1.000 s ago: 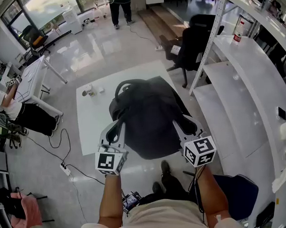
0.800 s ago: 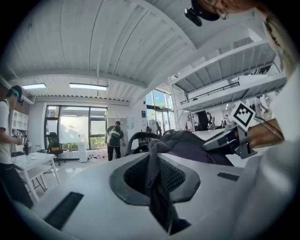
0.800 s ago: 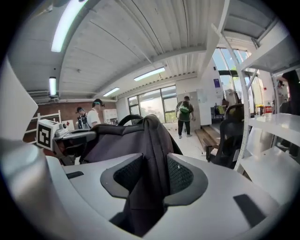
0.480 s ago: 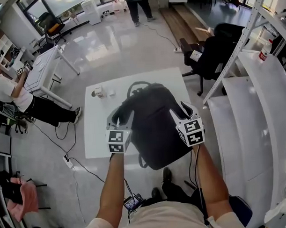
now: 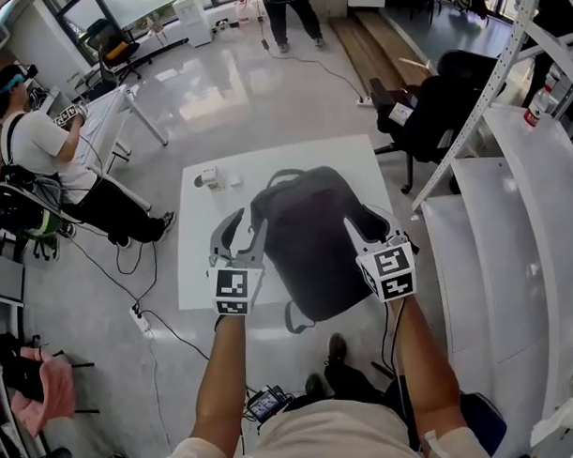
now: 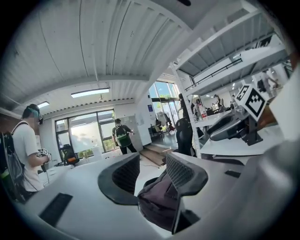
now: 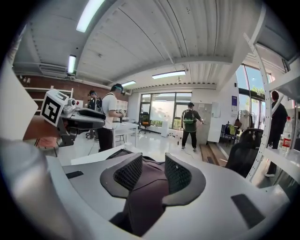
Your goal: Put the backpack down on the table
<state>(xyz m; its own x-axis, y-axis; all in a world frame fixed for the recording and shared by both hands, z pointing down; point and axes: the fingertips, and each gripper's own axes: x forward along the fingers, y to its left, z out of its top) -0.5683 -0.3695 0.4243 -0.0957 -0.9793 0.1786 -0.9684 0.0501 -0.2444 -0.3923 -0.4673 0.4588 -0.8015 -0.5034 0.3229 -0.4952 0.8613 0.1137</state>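
The dark grey backpack (image 5: 305,243) lies on the white table (image 5: 196,267), with its top handle towards the far edge. My left gripper (image 5: 244,227) is just off the bag's left side. Its jaws are opening with nothing between them. In the left gripper view the backpack (image 6: 157,201) shows beyond the right finger of that gripper (image 6: 152,171). My right gripper (image 5: 366,226) is over the bag's right side. Its jaws are closing, and in the right gripper view the backpack's fabric (image 7: 147,197) fills the gap of that gripper (image 7: 153,171) without being pressed.
A small white object (image 5: 208,178) sits at the table's far left corner. White shelving (image 5: 512,212) runs along the right, with a black office chair (image 5: 441,107) behind the table. A person (image 5: 36,158) stands at the left by another table (image 5: 112,123). Cables (image 5: 142,322) lie on the floor.
The backpack hung in both shut grippers above the table and now rests on it. Both grippers have let go, and the left one has come away to the bag's left.
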